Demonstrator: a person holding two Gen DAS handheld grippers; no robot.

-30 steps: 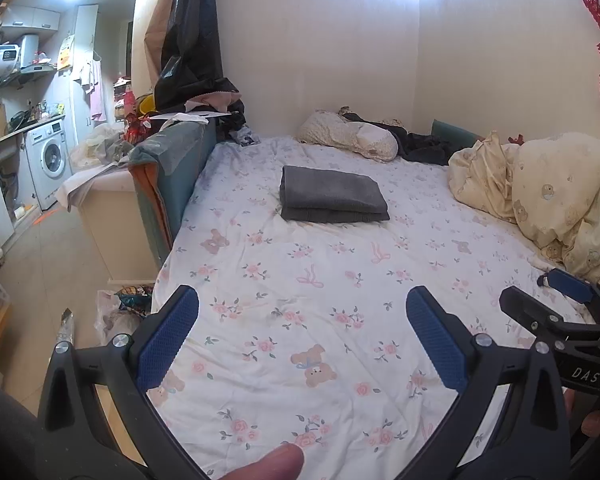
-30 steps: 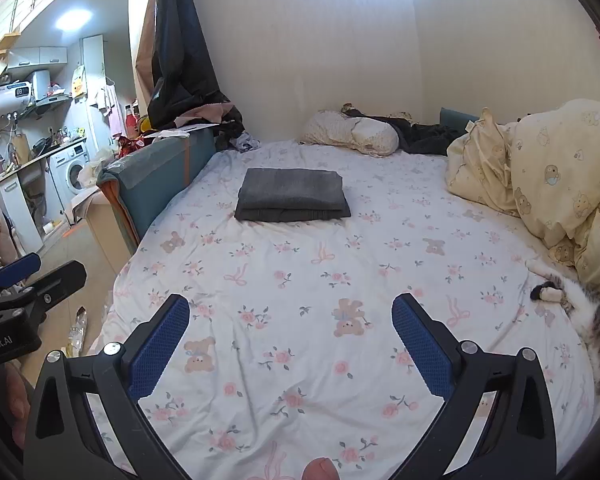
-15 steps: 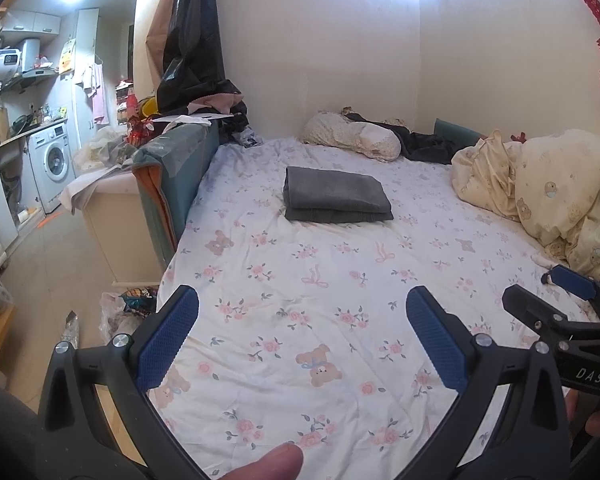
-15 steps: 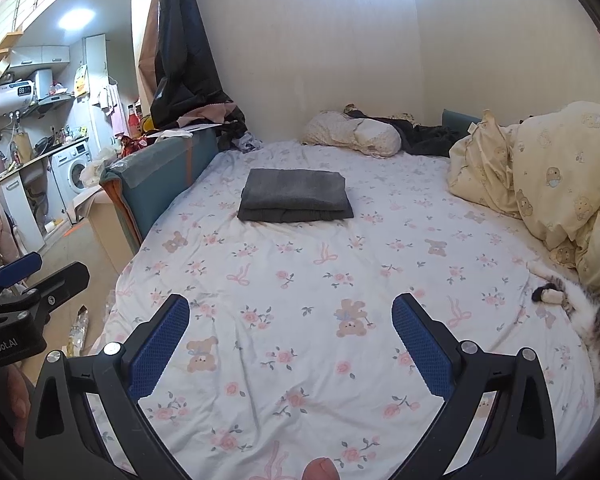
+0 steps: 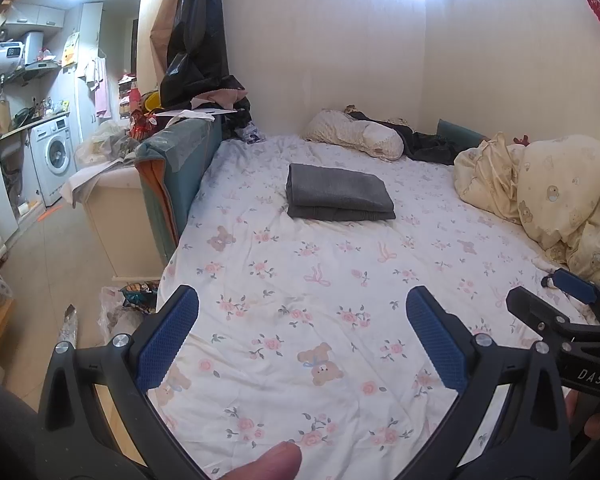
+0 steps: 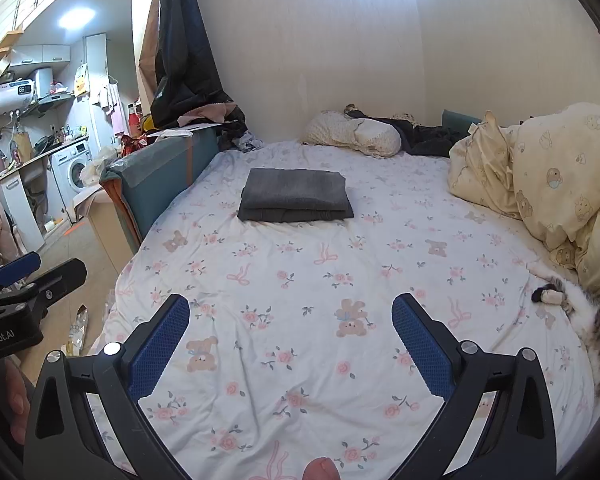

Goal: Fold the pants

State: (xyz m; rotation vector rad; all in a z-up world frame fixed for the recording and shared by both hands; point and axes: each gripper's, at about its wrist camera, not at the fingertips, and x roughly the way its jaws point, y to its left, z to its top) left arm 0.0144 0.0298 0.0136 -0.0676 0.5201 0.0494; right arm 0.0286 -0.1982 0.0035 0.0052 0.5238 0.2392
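The left hand-held gripper (image 5: 302,332) hung above the near end of the bed with its blue-padded fingers spread wide and nothing between them. The right hand-held gripper (image 6: 290,330) was beside it at about the same height, equally spread and empty. Under both lay only the white bed sheet printed with pink flowers and little bears (image 5: 340,280), slightly wrinkled. Well beyond the fingertips, toward the head of the bed, the dark grey pants (image 6: 295,196) rested as a neat rectangular stack of folded layers, touched by neither tool. To the right, a cream bear-print duvet (image 6: 548,184) was bunched against the wall, and a tabby cat's paw and flank (image 6: 580,312) lay on the sheet near the right gripper. Judging by the tidy stack, the folding looked finished, so the step in hand seemed to be retreat; the next move probably called for little beyond keeping clear of the cat.
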